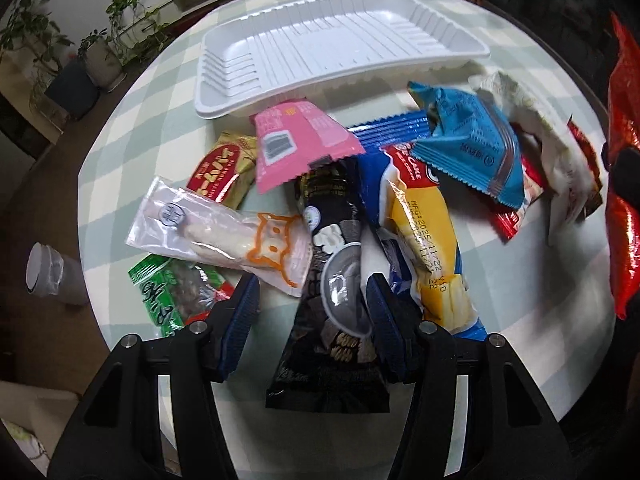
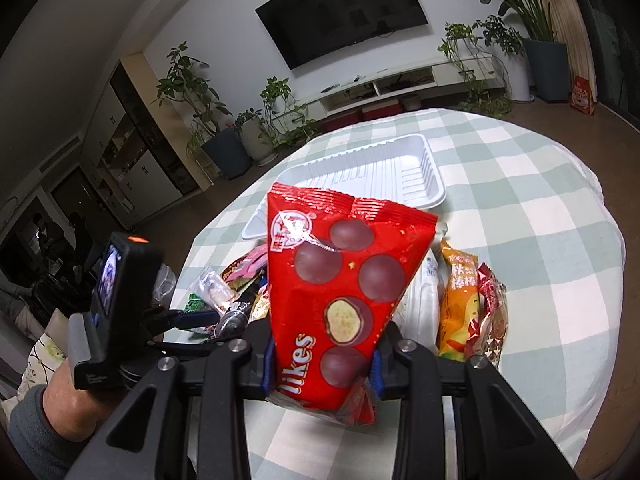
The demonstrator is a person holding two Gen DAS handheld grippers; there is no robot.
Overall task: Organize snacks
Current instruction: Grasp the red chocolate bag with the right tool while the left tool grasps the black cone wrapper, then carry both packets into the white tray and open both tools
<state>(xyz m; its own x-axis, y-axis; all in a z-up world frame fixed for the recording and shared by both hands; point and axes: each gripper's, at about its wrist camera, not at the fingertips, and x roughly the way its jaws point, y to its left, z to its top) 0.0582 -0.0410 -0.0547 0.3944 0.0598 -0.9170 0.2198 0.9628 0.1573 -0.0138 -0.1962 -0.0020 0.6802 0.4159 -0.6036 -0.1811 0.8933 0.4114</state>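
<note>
Left tool (image 1: 312, 300): jaws part-way in, straddling the black snack packet (image 1: 334, 292) low in the frame centre; the right pad touches the packet's edge, the left pad stands clear of it, so no grip is shown. Right tool (image 2: 322, 354): clamped on the red chocolate-ball bag (image 2: 338, 280), held upright and lifted off the desk (image 2: 540, 208), filling the centre of its own view.

Left wrist view only:
- pink packet (image 1: 298, 146), upper centre, overlapping the black packet's top
- clear wrapper with orange cat outline (image 1: 224, 232), left of centre
- red-and-gold bar (image 1: 224, 172), above that wrapper
- green packet (image 1: 176, 292), lower left, partly behind the left finger
- yellow cake in blue wrapper (image 1: 428, 240), right of the black packet
- blue packet (image 1: 472, 148), upper right, atop the pile
- red bag's side, seen at the far right edge

Right wrist view only:
- orange packet (image 2: 458, 304) and red patterned packet (image 2: 490, 316), right of the held bag
- left tool's camera housing and a sleeve, lower left
- wall screen and potted plants, background

Both views: white ribbed tray (image 1: 240, 92), empty, at the far side of the pile, on the green-checked desk cloth.
</note>
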